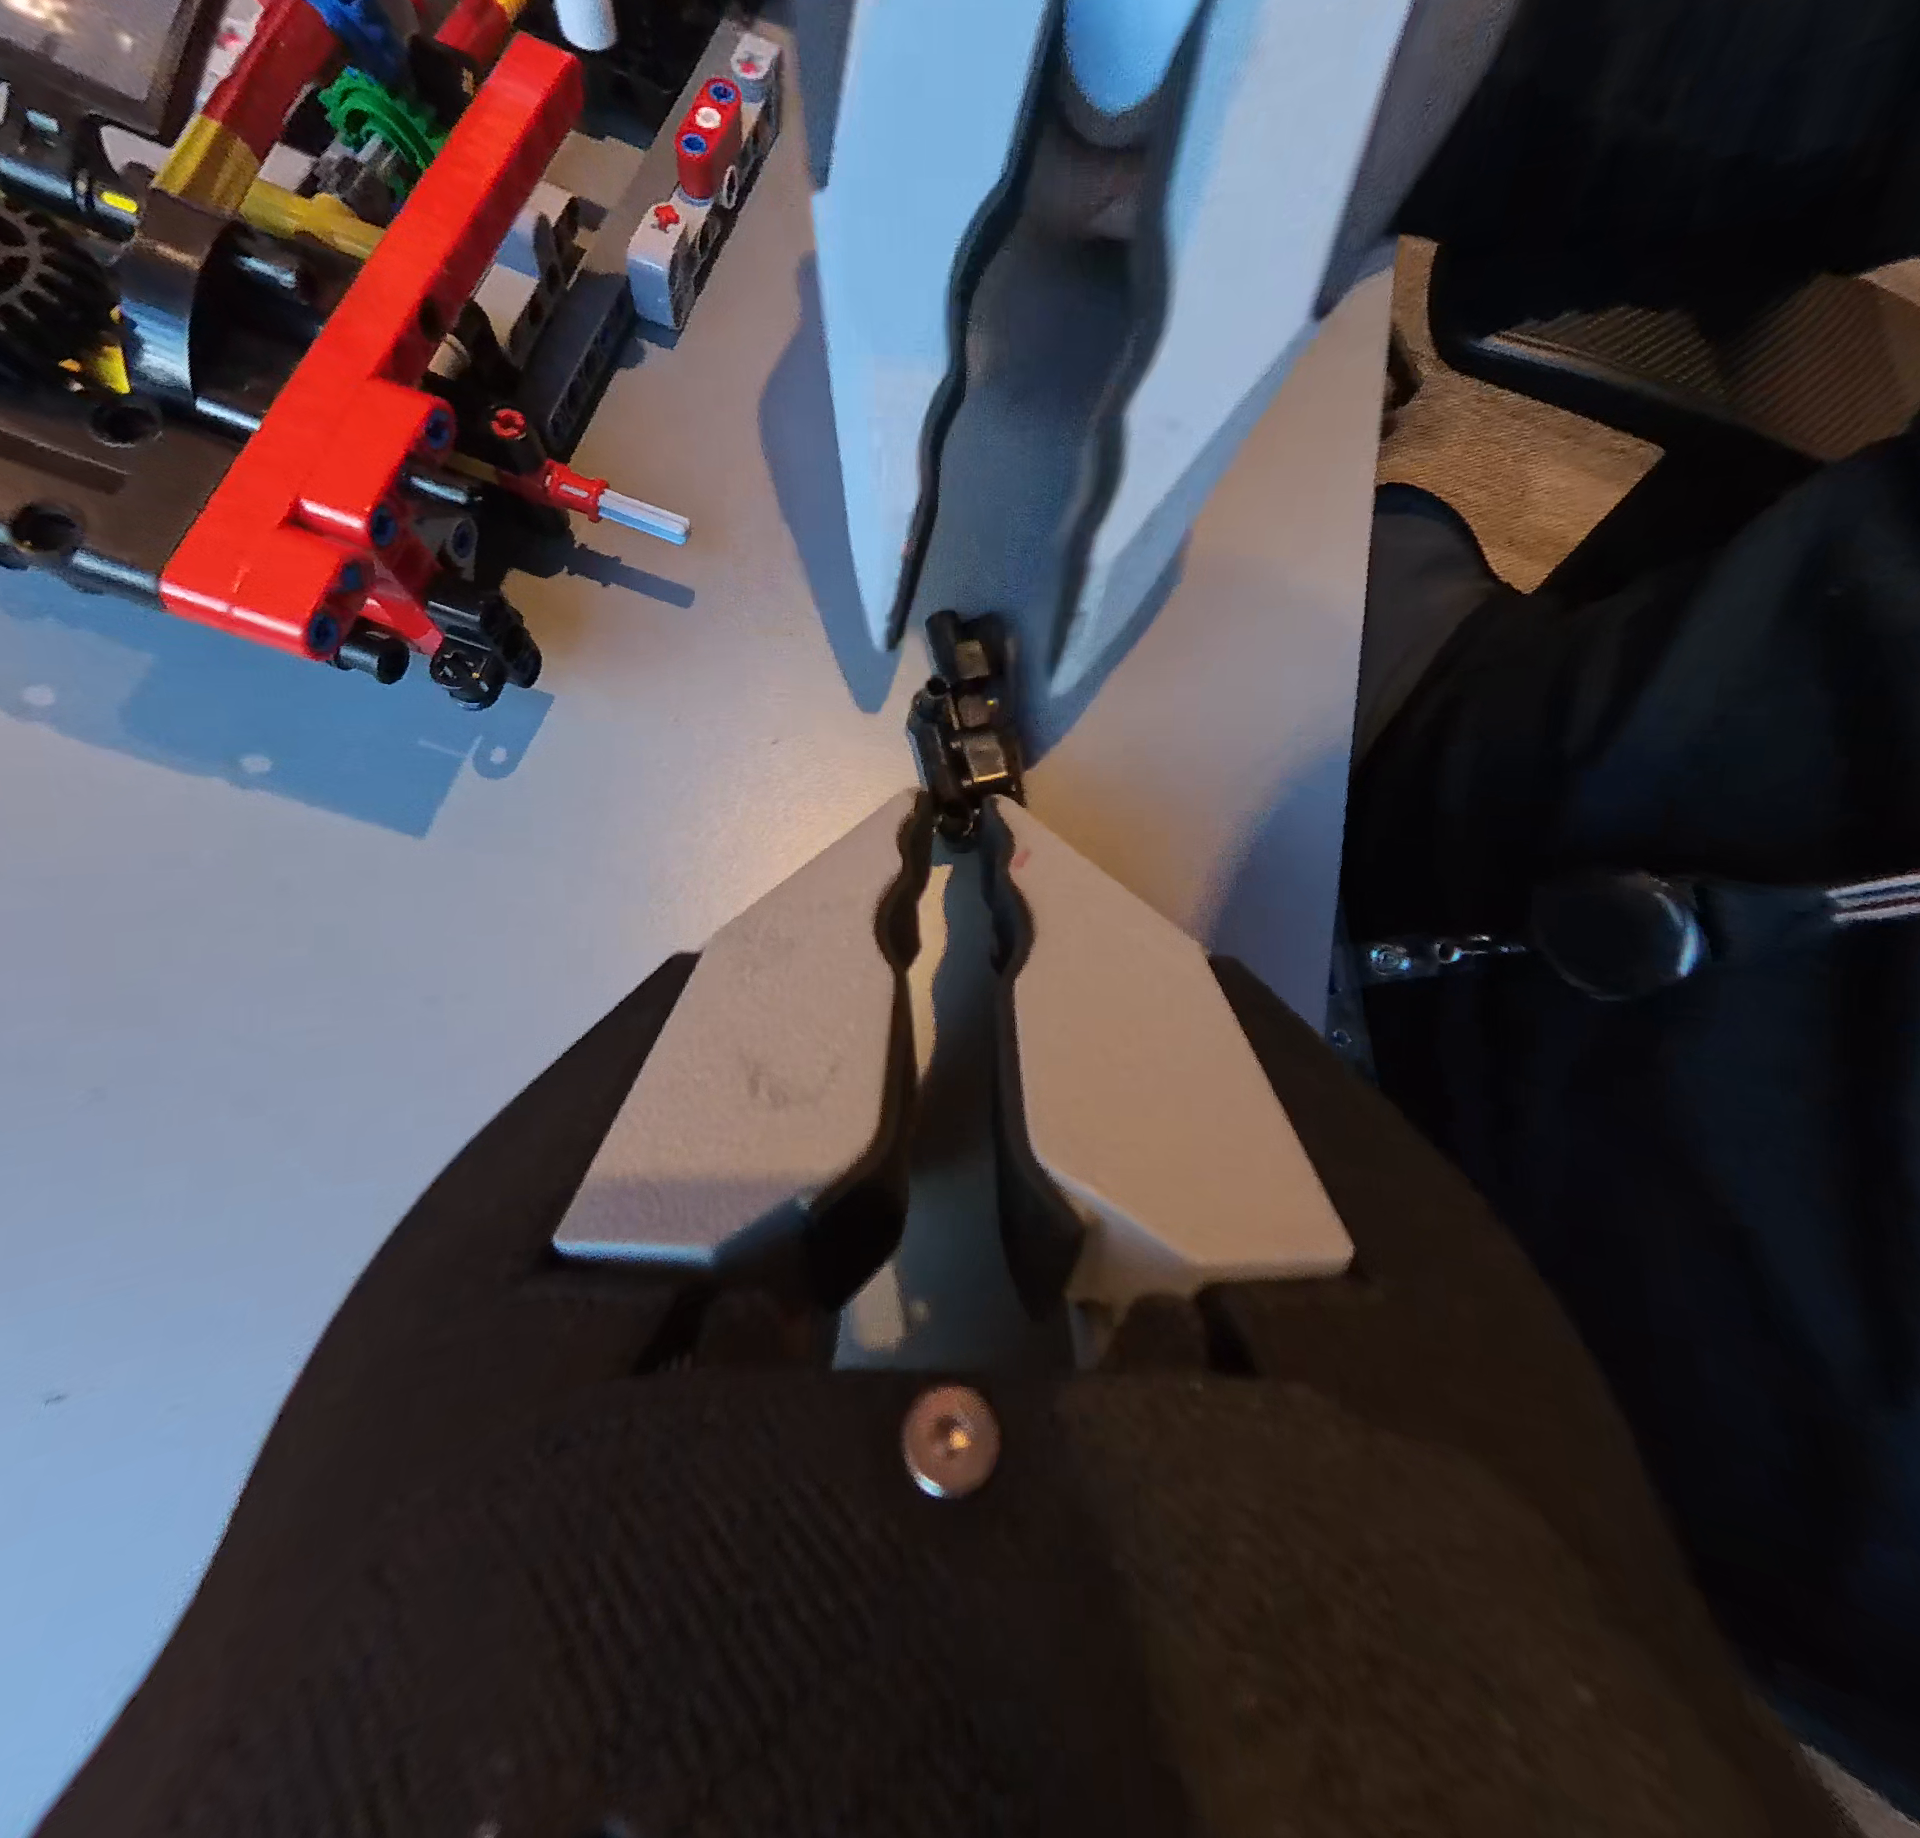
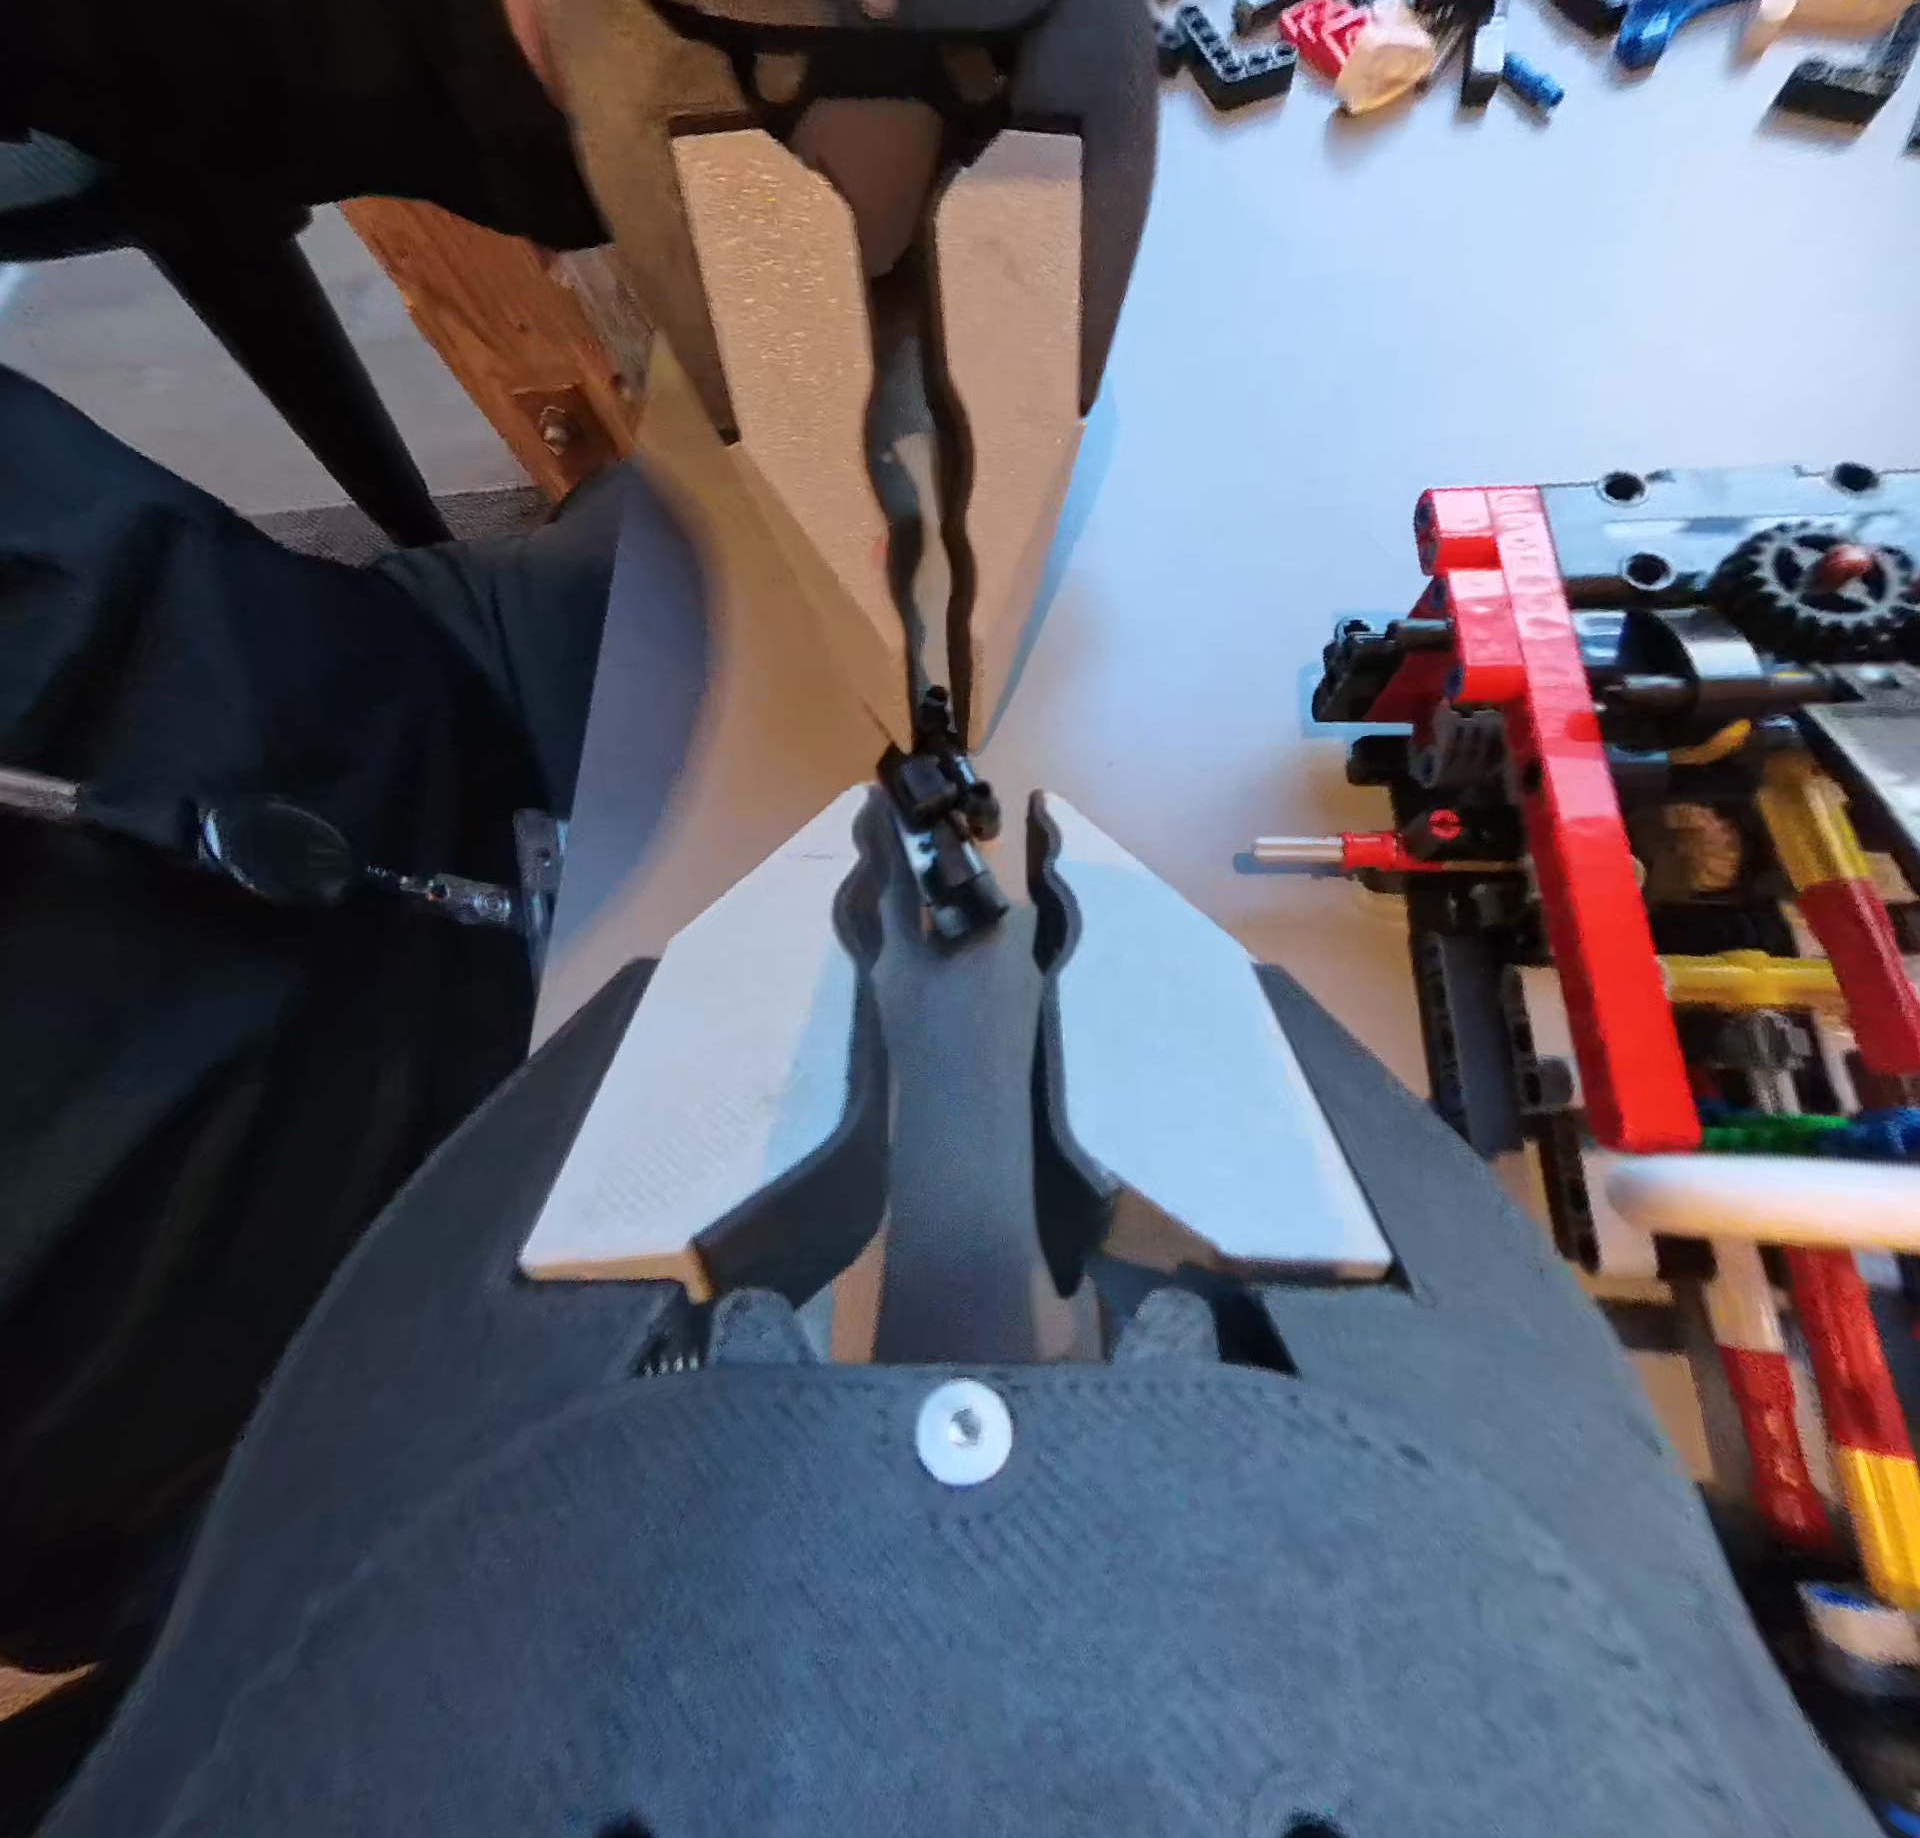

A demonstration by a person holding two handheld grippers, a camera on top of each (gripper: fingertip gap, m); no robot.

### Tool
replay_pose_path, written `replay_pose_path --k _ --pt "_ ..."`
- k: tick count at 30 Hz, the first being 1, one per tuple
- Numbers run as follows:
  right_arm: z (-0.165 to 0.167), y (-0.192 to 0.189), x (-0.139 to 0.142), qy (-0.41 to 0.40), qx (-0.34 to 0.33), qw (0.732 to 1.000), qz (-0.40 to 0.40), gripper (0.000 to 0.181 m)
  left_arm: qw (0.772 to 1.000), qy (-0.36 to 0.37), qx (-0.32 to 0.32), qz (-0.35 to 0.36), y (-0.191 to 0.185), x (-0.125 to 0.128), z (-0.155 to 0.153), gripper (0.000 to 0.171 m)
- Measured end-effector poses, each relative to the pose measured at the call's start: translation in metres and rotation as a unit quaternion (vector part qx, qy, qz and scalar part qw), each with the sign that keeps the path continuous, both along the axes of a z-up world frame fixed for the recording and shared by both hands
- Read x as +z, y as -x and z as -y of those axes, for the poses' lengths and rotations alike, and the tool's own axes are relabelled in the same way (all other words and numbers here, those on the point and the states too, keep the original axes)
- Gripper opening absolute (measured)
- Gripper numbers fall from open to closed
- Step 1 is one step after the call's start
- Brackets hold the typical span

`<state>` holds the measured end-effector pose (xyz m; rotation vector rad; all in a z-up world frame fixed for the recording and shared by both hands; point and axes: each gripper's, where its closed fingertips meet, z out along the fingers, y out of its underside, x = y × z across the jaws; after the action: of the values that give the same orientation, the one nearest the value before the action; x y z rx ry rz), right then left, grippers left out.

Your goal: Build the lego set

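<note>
A small black lego connector piece (image 1: 966, 723) hangs in the air above the white table (image 1: 312, 957), between the two grippers, which meet tip to tip. My left gripper (image 1: 956, 817) is shut on one end of it. My right gripper (image 2: 954, 801) is open, and the piece (image 2: 940, 838) sits between its fingertips, closer to the left one. In the left wrist view the right gripper (image 1: 971, 661) comes in from the top. In the right wrist view the left gripper (image 2: 930, 723) comes in from the top. The part-built lego model with a long red beam (image 1: 416, 334) stands on the table to the side.
The model (image 2: 1558, 801) has black gears, yellow and red beams and a white curved part (image 2: 1766, 1201). A grey beam with a red connector (image 1: 707, 188) lies by it. Several loose pieces (image 2: 1507, 12) lie at the far side. A person's dark clothing (image 1: 1662, 853) is beyond the table edge. Only a small space, under 4 cm, lies between the two pairs of fingers.
</note>
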<state>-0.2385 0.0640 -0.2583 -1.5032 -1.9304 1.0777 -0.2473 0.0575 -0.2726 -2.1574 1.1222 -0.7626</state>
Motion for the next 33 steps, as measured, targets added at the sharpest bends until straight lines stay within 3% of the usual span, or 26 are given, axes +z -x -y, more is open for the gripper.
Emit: replay_pose_path --k 6,9,14,22,27,30,32,33 --pt "-0.002 -0.009 0.002 -0.058 0.002 0.998 -0.024 0.029 0.999 0.035 0.014 0.020 0.003 0.000 -0.002 0.006" --pt "-0.002 -0.003 0.003 -0.101 0.001 0.994 -0.032 0.034 0.994 0.092 0.029 0.058 0.004 0.003 0.000 0.006" --pt "0.002 0.002 0.009 -0.217 -0.002 0.974 -0.066 0.030 0.948 0.249 0.059 0.191 0.007 0.017 0.007 0.005" --pt "0.007 0.013 0.016 -0.304 -0.025 0.949 -0.080 0.021 0.898 0.312 0.066 0.302 0.003 0.040 0.013 0.005" --pt "0.012 0.010 0.018 -0.345 -0.021 0.935 -0.079 0.011 0.897 0.316 0.061 0.304 -0.003 0.040 0.023 0.004" --pt "0.012 0.008 0.017 -0.328 -0.035 0.942 -0.067 0.011 0.895 0.311 0.069 0.312 -0.003 0.042 0.022 0.004" --pt "0.007 0.006 0.014 -0.302 -0.051 0.951 -0.049 0.011 0.906 0.281 0.090 0.304 0.005 0.041 0.013 0.003" --pt "0.003 0.003 0.012 -0.290 -0.061 0.954 -0.038 0.011 0.923 0.244 0.110 0.278 0.016 0.038 0.006 0.004"
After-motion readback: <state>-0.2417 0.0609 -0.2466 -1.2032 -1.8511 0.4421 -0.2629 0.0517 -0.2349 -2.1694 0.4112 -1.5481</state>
